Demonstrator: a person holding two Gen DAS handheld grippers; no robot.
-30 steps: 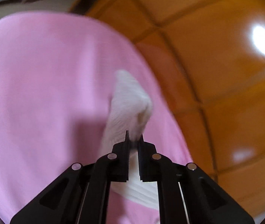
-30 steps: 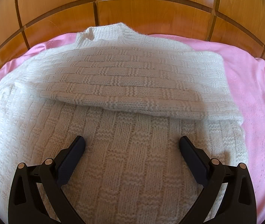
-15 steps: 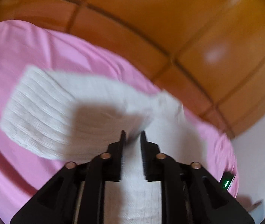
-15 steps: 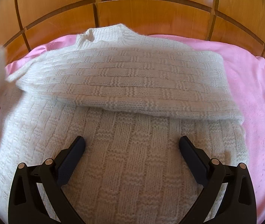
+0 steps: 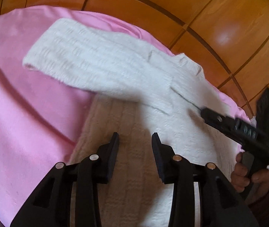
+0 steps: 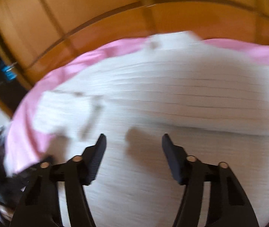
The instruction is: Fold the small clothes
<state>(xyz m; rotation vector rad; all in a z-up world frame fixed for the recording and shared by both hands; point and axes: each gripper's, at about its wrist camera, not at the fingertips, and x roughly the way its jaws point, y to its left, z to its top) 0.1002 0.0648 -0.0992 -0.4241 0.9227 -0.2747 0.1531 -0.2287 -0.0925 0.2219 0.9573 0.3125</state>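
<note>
A white knitted sweater [image 5: 130, 124] lies on a pink bedcover [image 5: 20, 113]. One sleeve [image 5: 89, 60] lies stretched out to the left across the pink cover. My left gripper [image 5: 135, 138] is open and empty just above the sweater's body. My right gripper [image 6: 134, 140] is open and empty over the sweater [image 6: 172, 98], which is blurred in the right wrist view. The right gripper [image 5: 229, 124] also shows in the left wrist view at the right, over the sweater's far side.
A wooden panelled headboard [image 5: 210, 19] runs behind the bed and shows in the right wrist view too [image 6: 96, 9]. A dark opening [image 6: 0, 71] is at the left. The hand on the left gripper [image 6: 3, 189] shows at the lower left.
My left gripper has opened and let go of the sleeve, which now lies out on the pink cover. My right gripper has swung left and its jaws have narrowed a little.
</note>
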